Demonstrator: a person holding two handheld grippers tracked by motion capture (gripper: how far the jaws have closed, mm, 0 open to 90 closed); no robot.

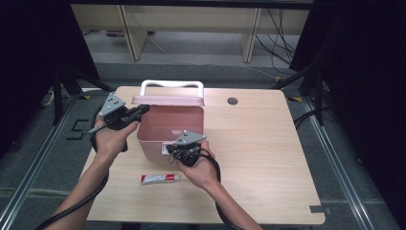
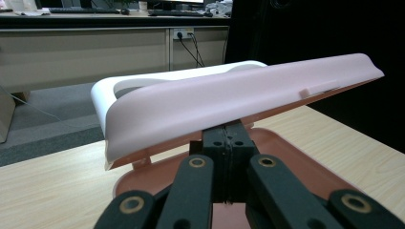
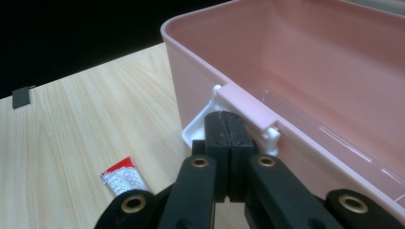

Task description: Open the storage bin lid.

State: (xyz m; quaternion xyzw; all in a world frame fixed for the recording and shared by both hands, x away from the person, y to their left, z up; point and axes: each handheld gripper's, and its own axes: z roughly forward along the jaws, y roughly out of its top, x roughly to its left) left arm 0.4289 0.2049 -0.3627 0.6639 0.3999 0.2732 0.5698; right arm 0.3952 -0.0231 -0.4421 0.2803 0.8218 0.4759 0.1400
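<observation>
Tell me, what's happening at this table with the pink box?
A person holds a two-jaw gripper in each hand and is working on a pink box on a wooden table. The left gripper, jaws shut, sits under the edge of the raised lid. The right gripper, also shut, rests at the white latch on the box's front wall. The part of the inside that shows looks empty. A small red and white tube lies on the table in front of the box.
</observation>
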